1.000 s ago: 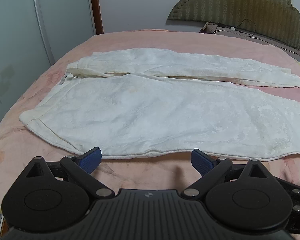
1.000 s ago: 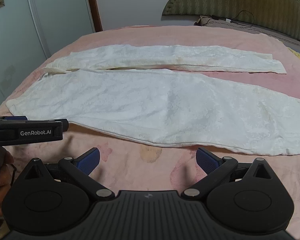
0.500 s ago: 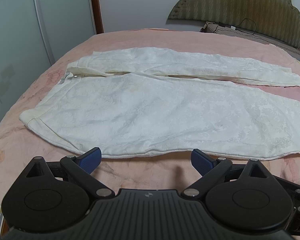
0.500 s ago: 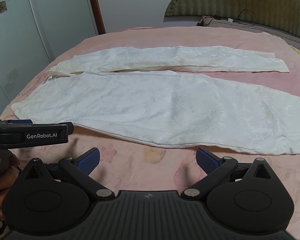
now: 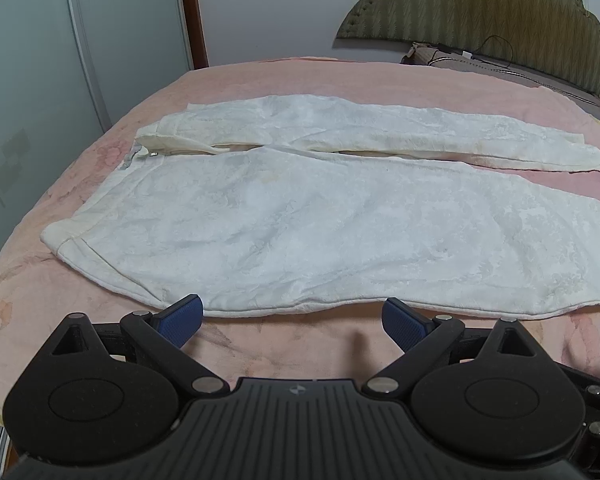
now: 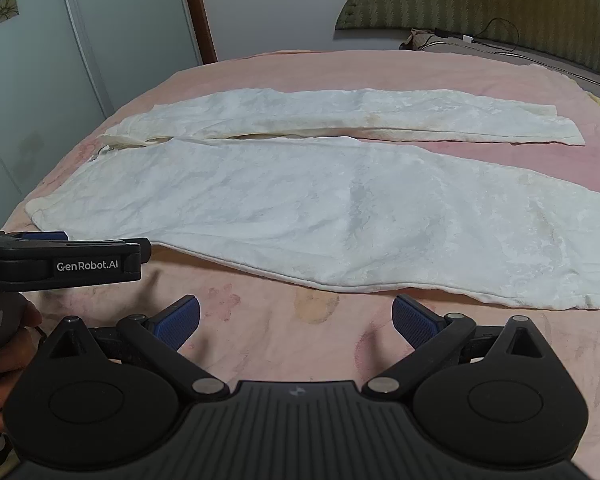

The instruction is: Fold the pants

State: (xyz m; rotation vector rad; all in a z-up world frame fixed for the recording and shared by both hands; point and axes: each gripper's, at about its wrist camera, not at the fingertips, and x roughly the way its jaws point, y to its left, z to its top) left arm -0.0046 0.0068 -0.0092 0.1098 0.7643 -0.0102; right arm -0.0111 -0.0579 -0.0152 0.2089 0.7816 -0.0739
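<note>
On the bed [image 5: 340, 80]: white pants [image 5: 320, 216] spread flat. I hold left hand-held gripper [image 5: 292, 318] and right hand-held gripper [image 6: 296, 320] level, jaws spread wide, just short of the near hem.

White pants [image 5: 320, 220] lie flat, legs spread apart, waist at left.

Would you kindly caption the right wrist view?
Open right gripper poised before white pants spread flat on a pink bed.
</note>
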